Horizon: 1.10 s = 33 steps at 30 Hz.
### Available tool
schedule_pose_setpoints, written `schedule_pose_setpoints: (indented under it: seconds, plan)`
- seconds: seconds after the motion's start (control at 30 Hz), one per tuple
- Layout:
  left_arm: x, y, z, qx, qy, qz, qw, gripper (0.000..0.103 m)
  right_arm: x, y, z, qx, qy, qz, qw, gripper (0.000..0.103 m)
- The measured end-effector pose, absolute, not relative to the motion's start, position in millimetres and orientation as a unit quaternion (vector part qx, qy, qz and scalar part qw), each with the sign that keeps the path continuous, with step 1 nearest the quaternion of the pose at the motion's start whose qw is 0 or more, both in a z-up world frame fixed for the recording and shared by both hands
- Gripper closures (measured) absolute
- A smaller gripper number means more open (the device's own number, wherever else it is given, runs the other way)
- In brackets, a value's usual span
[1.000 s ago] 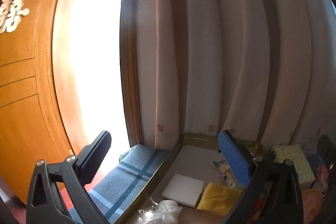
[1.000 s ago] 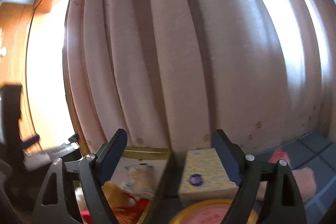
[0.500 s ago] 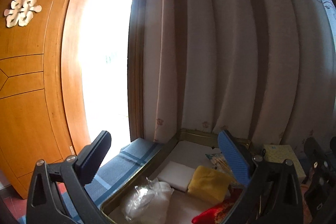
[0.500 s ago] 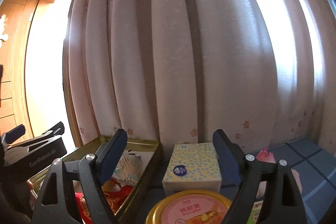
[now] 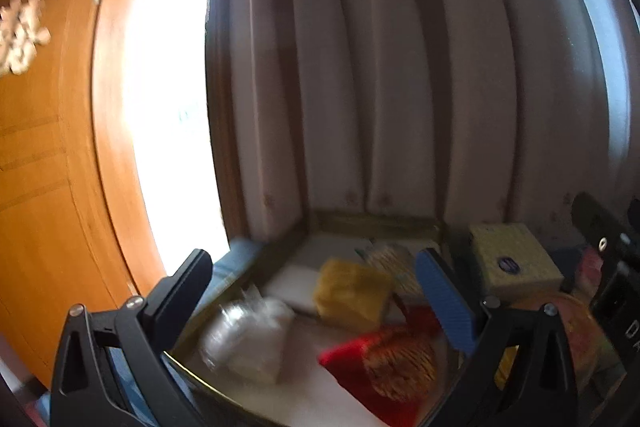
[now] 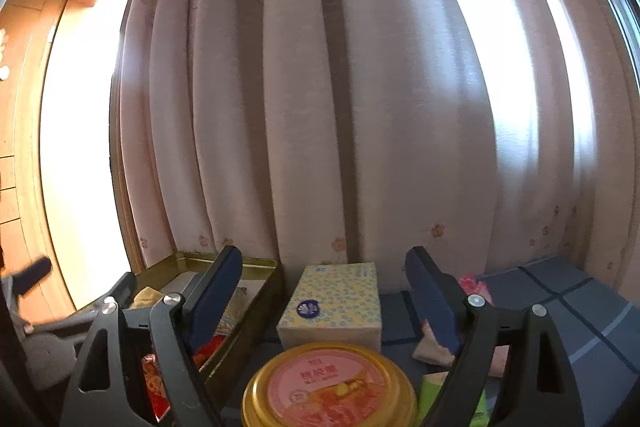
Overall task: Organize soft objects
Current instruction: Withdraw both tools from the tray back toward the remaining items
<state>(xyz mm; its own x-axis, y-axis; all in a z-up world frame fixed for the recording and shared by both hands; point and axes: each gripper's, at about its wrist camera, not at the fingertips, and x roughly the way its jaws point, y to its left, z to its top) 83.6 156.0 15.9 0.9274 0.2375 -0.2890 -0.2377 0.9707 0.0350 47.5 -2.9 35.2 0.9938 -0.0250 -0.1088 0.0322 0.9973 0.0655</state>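
Swung right since last frame, left gripper (image 5: 316, 279) hangs spread and empty over gold tin (image 5: 372, 221); yellow sponge (image 5: 352, 295) and red pouch (image 5: 380, 359) lie inside. Right gripper (image 6: 324, 283), spread, frames tissue pack (image 6: 334, 303) just beside tin.

The pink lid (image 6: 329, 383) of the round tin carries Chinese characters, too blurred to read. The tissue pack's blue round label (image 6: 308, 308) is illegible too.
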Motion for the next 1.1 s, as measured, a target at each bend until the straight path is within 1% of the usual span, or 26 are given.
schedule_pose_setpoints:
  seconds: [0.37,1.1]
  plan:
    - [73.3,143.3,11.0,-0.014,0.161,0.131,0.978,0.000,27.4,-27.9,35.7,0.038,0.045,-0.032,0.998,0.018]
    - [49.9,68.0,10.9,0.012,0.174,0.079,0.981,0.000,1.6,-96.5,34.8,0.059,0.035,-0.086,0.994,0.018]
